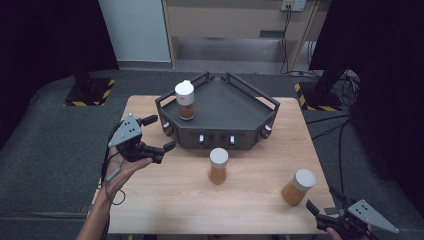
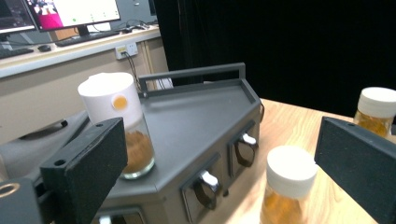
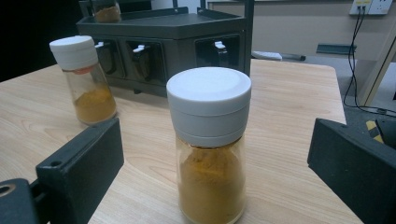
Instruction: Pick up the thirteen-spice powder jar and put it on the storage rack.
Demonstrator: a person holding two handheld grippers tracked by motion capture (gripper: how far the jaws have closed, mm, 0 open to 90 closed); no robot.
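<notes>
Three glass spice jars with white caps hold orange powder. One jar point(image 1: 184, 100) stands on the dark grey rack point(image 1: 235, 107) at its left corner. A second jar point(image 1: 218, 165) stands on the table in front of the rack. The third jar point(image 1: 298, 187) stands near the table's right front. My left gripper point(image 1: 161, 133) hovers open beside the rack's left end, with nothing between its jaws; the left gripper view looks toward the rack jar point(image 2: 116, 121). At the front right corner my right gripper point(image 1: 322, 199) is open. The third jar point(image 3: 210, 140) stands just ahead of it, untouched.
The rack has small drawers with metal handles point(image 2: 205, 184) along its front and rails round its back. The wooden table point(image 1: 165, 200) is ringed by grey floor. Stands with striped bases point(image 1: 90, 92) flank the far corners, and cables point(image 1: 335, 125) trail at the right.
</notes>
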